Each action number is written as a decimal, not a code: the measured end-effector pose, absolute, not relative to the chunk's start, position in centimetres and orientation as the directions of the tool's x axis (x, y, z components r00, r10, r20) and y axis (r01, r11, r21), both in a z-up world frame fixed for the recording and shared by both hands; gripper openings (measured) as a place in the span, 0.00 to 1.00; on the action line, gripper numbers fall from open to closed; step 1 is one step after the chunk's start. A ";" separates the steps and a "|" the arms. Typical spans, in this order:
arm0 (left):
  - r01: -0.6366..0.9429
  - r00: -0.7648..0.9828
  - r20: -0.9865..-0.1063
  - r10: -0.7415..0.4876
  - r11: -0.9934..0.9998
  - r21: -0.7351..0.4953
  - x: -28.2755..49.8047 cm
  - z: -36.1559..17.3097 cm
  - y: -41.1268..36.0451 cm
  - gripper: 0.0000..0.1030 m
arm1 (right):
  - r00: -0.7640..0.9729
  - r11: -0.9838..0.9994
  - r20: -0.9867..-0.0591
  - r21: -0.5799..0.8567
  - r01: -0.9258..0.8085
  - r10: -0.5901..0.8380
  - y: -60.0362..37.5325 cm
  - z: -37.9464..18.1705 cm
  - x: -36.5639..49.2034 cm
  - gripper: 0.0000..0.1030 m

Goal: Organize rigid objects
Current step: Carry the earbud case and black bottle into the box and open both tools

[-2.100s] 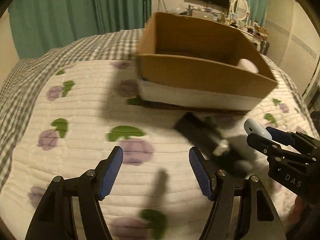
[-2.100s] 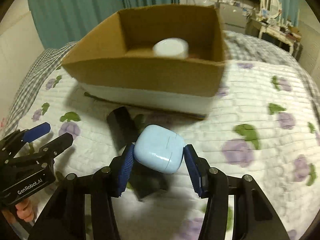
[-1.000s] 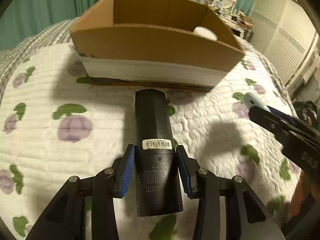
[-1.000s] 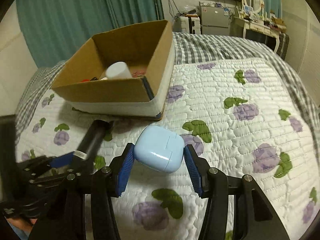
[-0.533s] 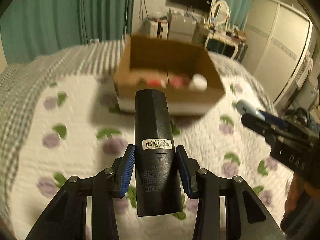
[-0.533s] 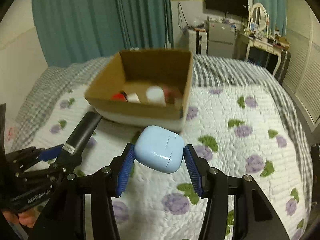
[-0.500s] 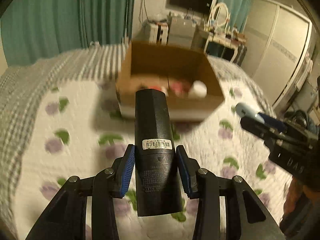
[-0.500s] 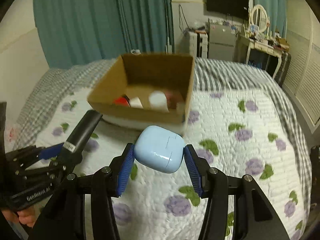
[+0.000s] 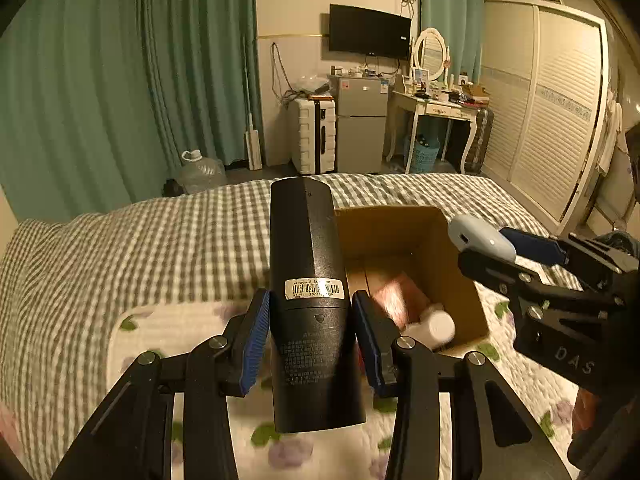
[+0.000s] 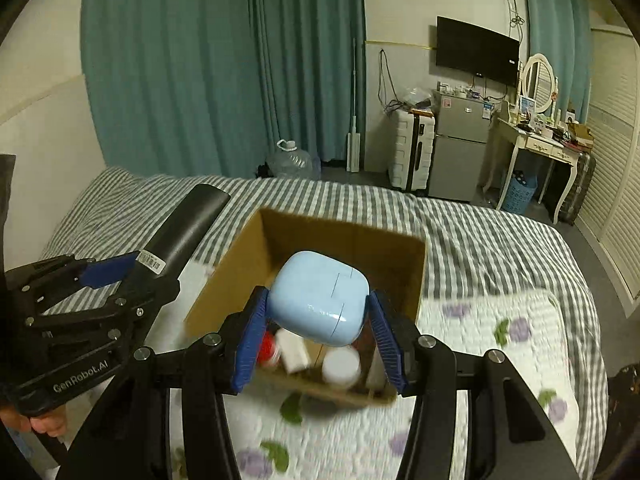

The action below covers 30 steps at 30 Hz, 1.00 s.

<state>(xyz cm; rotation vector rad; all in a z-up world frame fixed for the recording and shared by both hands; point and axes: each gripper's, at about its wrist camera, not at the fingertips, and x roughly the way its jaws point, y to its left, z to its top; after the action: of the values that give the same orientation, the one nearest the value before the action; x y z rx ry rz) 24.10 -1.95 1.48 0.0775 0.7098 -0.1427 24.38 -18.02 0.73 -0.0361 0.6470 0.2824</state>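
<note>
Right wrist: blue case (image 10: 318, 298) clamped between jaws; left's tight on black cylinder (image 9: 310, 300).

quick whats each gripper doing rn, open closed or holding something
Left gripper: closed on the black cylinder.
Right gripper: closed on the light blue case, above the cardboard box.

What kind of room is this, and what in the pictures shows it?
Most likely a bedroom in a home: a bed with a checked cover fills the foreground, a dressing table with an oval mirror stands by the wall, and a louvred wardrobe lines one side.
</note>
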 end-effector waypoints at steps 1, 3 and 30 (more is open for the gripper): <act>0.162 0.739 -0.665 -0.109 0.987 0.018 25.3 0.8 -2.3 0.40 | 0.764 0.963 -0.599 0.054 -0.263 0.242 -18.1 0.4 25.6 0.49; 0.171 0.732 -0.670 -0.121 0.985 0.008 26.9 -0.1 -2.6 0.40 | 0.764 0.966 -0.600 0.059 -0.254 0.237 -18.4 -0.1 27.3 0.49; 0.113 0.778 -0.625 -0.070 0.993 0.029 26.5 2.2 -5.8 0.54 | 0.792 0.985 -0.591 0.031 -0.168 0.153 -22.7 2.5 26.2 0.60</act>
<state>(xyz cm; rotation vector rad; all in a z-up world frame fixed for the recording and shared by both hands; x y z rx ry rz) 26.50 -5.77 2.24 0.0659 0.6725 -0.0987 26.24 -22.73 2.49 -0.0240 0.6333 0.1729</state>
